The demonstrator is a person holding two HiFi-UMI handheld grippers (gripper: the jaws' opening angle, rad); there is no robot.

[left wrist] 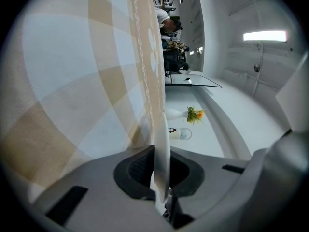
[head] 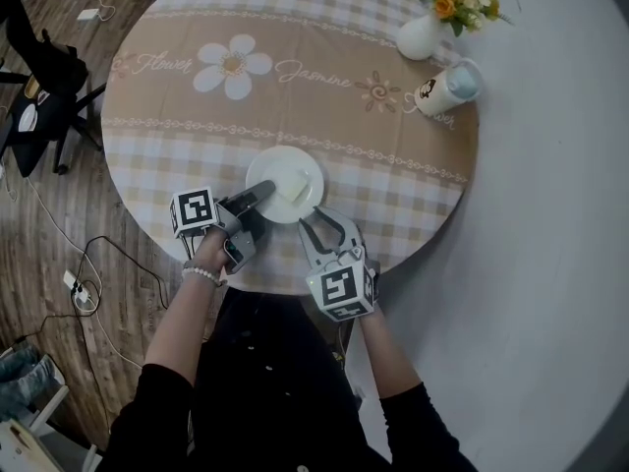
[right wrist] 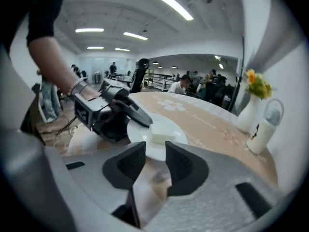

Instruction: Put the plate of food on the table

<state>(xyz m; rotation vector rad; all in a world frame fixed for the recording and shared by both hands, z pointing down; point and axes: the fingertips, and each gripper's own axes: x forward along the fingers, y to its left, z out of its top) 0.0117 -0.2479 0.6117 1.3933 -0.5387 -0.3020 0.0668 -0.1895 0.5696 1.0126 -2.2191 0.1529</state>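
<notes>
While both forearms [head: 187,323] are reaching up from the frame's bottom, left gripper [head: 267,189]: clamping the plate [head: 282,165] by its rim.
Right gripper [head: 322,226]: hanging wide open, empty, beside plate.
Plate: resting on table [head: 295,96], lower centre.

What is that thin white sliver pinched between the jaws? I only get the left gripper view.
Observer: It is the rim of a round white plate. The head view shows the left gripper shut on its edge.
Operator: Is anything on the plate?
Observer: One pale block of food, near the middle.
Operator: Where is the other gripper?
Observer: The right gripper is open with nothing between its jaws, facing the plate's near rim.
</notes>
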